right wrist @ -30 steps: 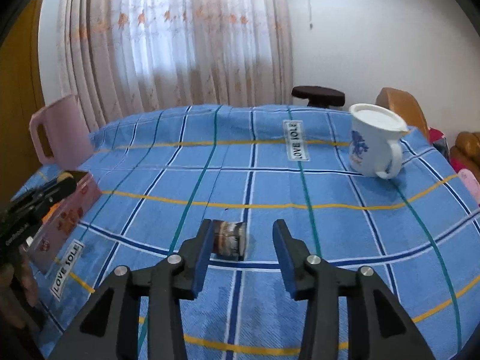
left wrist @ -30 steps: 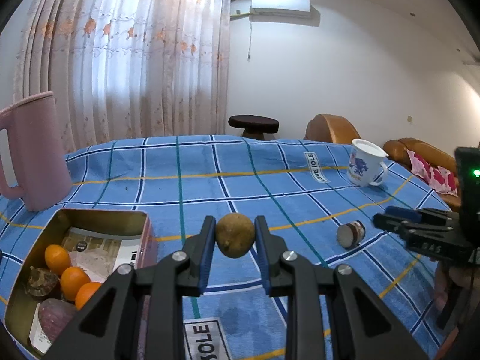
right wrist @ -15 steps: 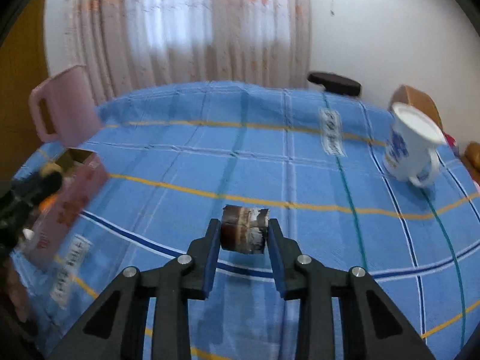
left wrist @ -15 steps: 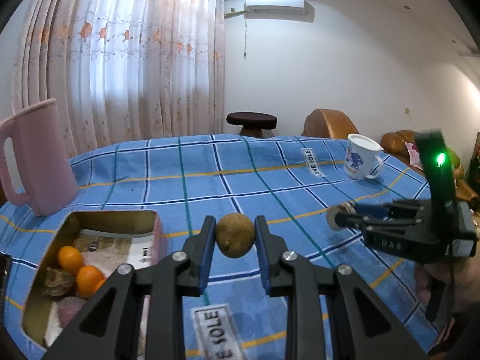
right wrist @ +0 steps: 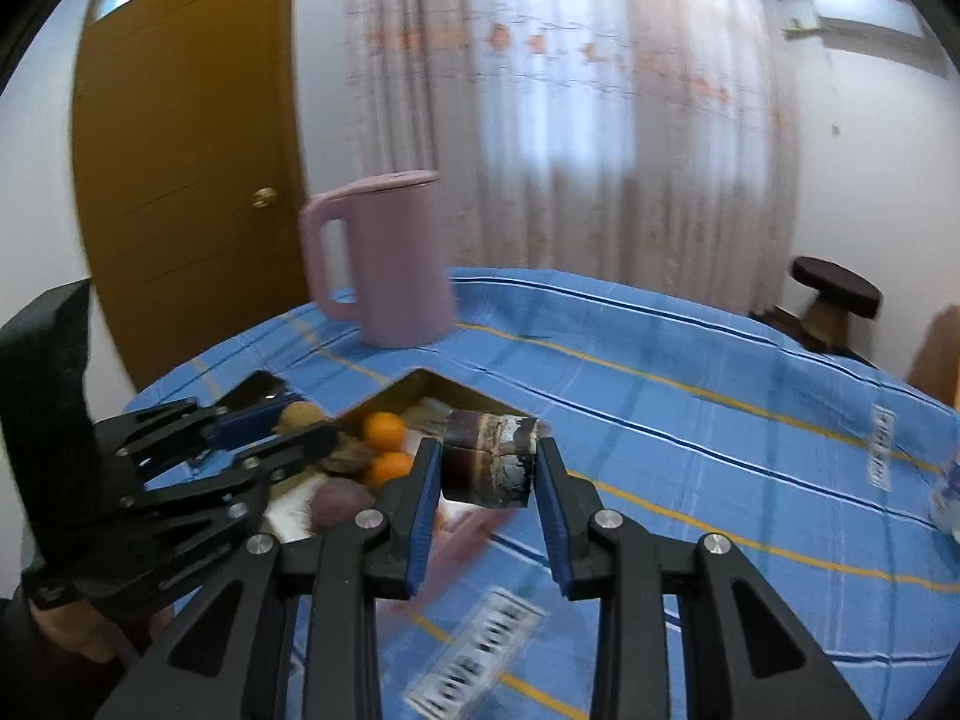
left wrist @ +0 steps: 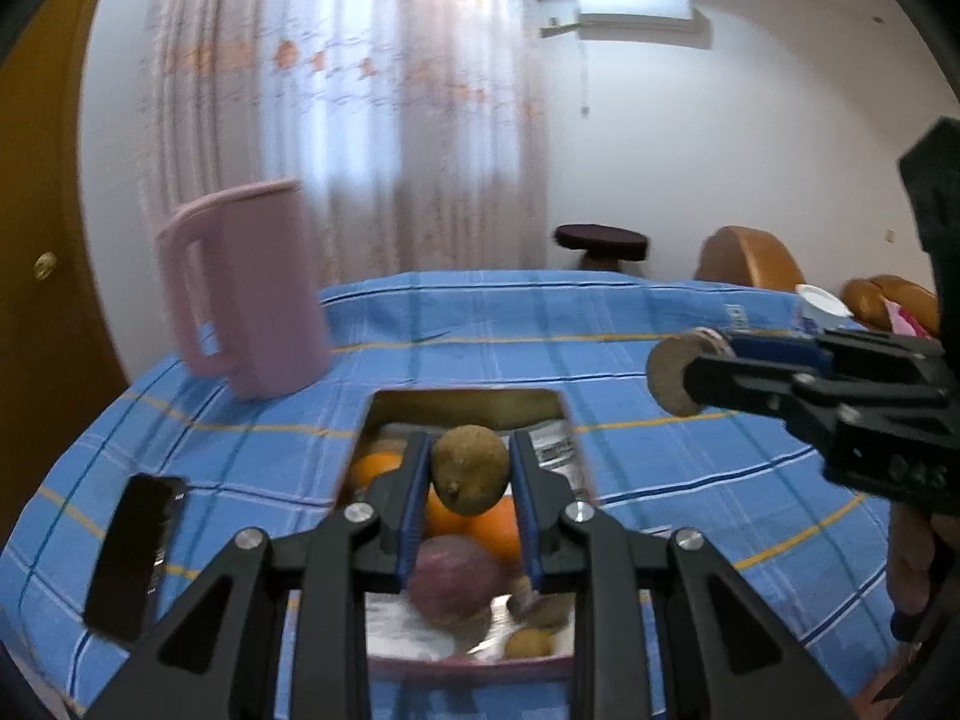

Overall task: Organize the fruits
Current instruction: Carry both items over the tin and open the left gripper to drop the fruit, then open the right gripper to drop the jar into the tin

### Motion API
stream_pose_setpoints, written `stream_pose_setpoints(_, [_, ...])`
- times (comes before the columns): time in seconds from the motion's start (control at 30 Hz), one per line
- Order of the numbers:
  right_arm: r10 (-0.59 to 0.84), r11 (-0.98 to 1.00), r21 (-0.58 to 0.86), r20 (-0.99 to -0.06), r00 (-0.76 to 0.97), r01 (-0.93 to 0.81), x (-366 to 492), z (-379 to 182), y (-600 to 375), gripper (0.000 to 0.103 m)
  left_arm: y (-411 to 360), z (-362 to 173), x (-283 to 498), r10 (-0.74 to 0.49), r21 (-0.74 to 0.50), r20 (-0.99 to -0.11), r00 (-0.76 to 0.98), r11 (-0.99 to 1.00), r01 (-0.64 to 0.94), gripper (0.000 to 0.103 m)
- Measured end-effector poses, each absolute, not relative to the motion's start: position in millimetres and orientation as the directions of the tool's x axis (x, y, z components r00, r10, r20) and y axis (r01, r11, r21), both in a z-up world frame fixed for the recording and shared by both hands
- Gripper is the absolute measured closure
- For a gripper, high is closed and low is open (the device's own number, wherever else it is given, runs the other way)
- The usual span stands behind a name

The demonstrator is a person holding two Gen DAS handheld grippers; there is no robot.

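Observation:
My left gripper (left wrist: 470,471) is shut on a brown kiwi (left wrist: 471,468) and holds it above the open tin box (left wrist: 468,405). The box holds oranges (left wrist: 501,525), a purple fruit (left wrist: 459,579) and small brown fruits. My right gripper (right wrist: 487,476) is shut on a dark cut sugarcane piece (right wrist: 489,465), held in the air to the right of the box (right wrist: 456,396). The right gripper also shows at the right of the left wrist view (left wrist: 684,375), with the cane's round end (left wrist: 675,375). The left gripper shows at the left of the right wrist view (right wrist: 294,420).
A pink pitcher (left wrist: 246,288) stands behind the box on the blue checked tablecloth (left wrist: 660,480). A black phone (left wrist: 135,552) lies left of the box. A white mug (left wrist: 822,309) stands far right. A stool (left wrist: 600,243) and sofa are beyond the table.
Both grippers swung left toward the box. The right gripper lifted the cane piece off the cloth. The left gripper brought the kiwi over the box.

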State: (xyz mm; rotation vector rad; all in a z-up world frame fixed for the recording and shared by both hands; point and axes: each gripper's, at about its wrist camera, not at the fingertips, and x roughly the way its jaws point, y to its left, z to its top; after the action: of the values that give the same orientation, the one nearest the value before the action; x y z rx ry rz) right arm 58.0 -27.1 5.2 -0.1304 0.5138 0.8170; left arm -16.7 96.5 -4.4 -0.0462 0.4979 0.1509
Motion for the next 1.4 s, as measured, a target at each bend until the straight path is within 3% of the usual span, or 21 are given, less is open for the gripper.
stream_pose_setpoints(0.33, [0.682, 0.609, 0.077, -0.559, 0.471, -0.790, 45.1, -33.7, 28.7, 0.070, 129.0, -41.9, -28.1, 0.172, -0.030, -0.553, 0.815, 0.974, -0.226, 0.076])
stream_pose_setpoints(0.63, [0.675, 0.585, 0.075, -0.598, 0.433, -0.808, 44.2, -50.0, 35.4, 0.070, 124.8, -48.0, -23.4, 0.169, -0.025, -0.569, 0.805, 0.975, -0.222, 0.072])
stream_pose_setpoints(0.73, [0.666, 0.581, 0.043, -0.599, 0.444, -0.813, 39.6, -49.2, 37.1, 0.068, 124.0, -47.4, -24.3, 0.178, -0.026, -0.569, 0.803, 0.972, -0.234, 0.053])
stream_pose_setpoints(0.8, [0.671, 0.581, 0.047, -0.593, 0.445, -0.812, 38.9, -46.2, 35.4, 0.066, 123.5, -44.6, -27.2, 0.195, -0.019, -0.554, 0.810, 0.969, -0.247, 0.035])
stream_pose_setpoints(1.33, [0.653, 0.677, 0.027, -0.482, 0.583, -0.735, 33.2, -14.5, -4.7, 0.048, 118.3, -21.7, -42.0, 0.207, -0.024, -0.496, 0.844, 0.968, -0.251, 0.025])
stream_pose_setpoints(1.4, [0.646, 0.692, 0.017, -0.462, 0.608, -0.722, 30.9, -11.3, -9.2, 0.042, 117.8, -19.3, -43.6, 0.206, -0.028, -0.488, 0.848, 0.968, -0.251, 0.018])
